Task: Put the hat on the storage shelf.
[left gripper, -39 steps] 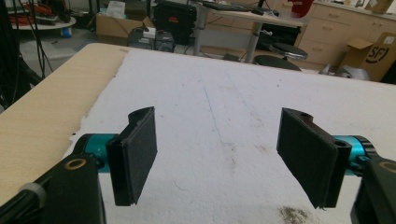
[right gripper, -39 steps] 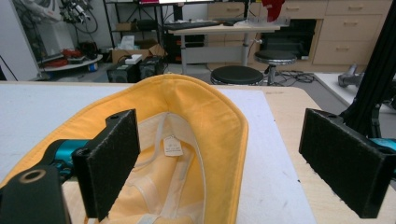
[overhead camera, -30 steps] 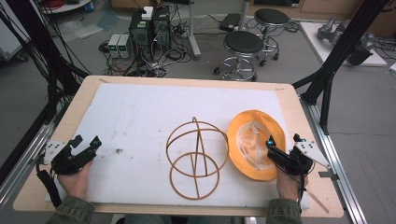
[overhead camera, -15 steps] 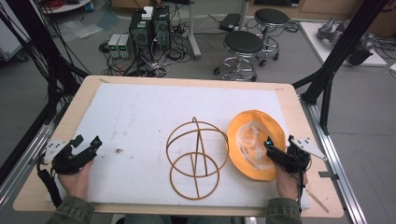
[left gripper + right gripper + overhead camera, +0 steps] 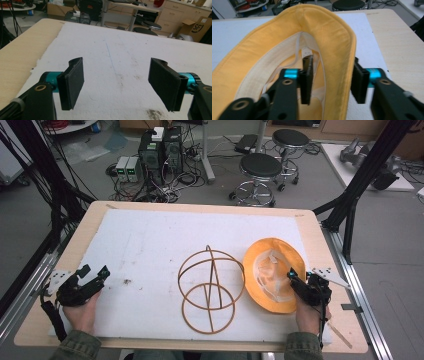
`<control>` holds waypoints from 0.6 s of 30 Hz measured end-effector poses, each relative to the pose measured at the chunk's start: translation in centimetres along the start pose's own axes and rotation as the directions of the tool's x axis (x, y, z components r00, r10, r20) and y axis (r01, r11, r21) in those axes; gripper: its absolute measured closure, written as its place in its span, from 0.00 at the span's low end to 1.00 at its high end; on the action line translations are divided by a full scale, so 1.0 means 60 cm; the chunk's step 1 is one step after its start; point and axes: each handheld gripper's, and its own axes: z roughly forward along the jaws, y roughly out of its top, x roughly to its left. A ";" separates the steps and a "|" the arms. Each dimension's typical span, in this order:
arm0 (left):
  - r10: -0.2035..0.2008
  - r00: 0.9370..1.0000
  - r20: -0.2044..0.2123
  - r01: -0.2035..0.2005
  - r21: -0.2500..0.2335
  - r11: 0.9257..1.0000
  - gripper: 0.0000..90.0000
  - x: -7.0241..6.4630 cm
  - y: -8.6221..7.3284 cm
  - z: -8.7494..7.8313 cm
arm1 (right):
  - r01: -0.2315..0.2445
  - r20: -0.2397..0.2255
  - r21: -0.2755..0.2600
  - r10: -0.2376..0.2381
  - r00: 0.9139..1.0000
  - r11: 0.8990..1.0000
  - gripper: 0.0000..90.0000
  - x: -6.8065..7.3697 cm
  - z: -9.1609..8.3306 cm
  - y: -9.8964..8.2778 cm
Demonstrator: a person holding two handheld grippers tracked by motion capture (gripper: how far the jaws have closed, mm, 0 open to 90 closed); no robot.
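Hat: a yellow bucket hat (image 5: 272, 272) lies upside down on the white mat (image 5: 150, 250), at about 4 o'clock on the tabletop (image 5: 320, 240), its pale lining and inner band facing up.
Hat in the right gripper view: the brim (image 5: 337, 45) rises between the two jaws, one jaw inside the crown, the other outside the brim.
Right tongs: the right tongs (image 5: 295, 281) sit at the hat's 4 o'clock edge; their jaws have just been closing with the brim between them. The outer pad lies against the brim; whether the inner pad presses the cloth I cannot tell.
Right hand: the right hand (image 5: 307, 312) holds those tongs from the near edge.
Wire frame: a brown wire frame (image 5: 210, 287) of hoops lies just beside the hat at its 9 o'clock, near the middle of the mat.
Left tongs: the left tongs (image 5: 92, 275) rest at about 8 o'clock on the tabletop, well apart from the hat; their jaws are spread wide with bare mat between them.
Left hand: the left hand (image 5: 82, 307) grips them.
Beyond the tabletop: two black stools (image 5: 260, 167) at 12 o'clock.
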 end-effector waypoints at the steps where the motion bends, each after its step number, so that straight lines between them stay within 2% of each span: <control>1: 0.000 1.000 -0.001 0.000 0.001 1.000 0.32 0.000 0.000 0.000 | -0.003 0.006 0.006 0.003 1.000 1.000 0.81 0.000 0.000 0.000; 2: -0.001 1.000 0.000 0.001 0.001 1.000 0.32 0.000 0.000 0.000 | -0.003 0.006 0.006 0.003 1.000 1.000 0.81 0.000 0.000 0.000; 4: -0.002 1.000 0.000 0.002 0.000 1.000 0.32 0.001 0.000 0.000 | -0.010 0.012 -0.006 0.010 1.000 1.000 0.89 -0.001 -0.003 0.000; 7: -0.003 1.000 0.002 0.003 0.001 1.000 0.32 0.001 0.000 0.001 | -0.025 0.012 -0.026 0.025 1.000 0.999 0.95 -0.003 -0.007 0.000; 18: -0.002 1.000 0.004 0.002 0.002 1.000 0.32 0.000 0.000 0.001 | 0.006 0.026 -0.043 -0.005 1.000 0.999 0.96 0.003 -0.007 -0.002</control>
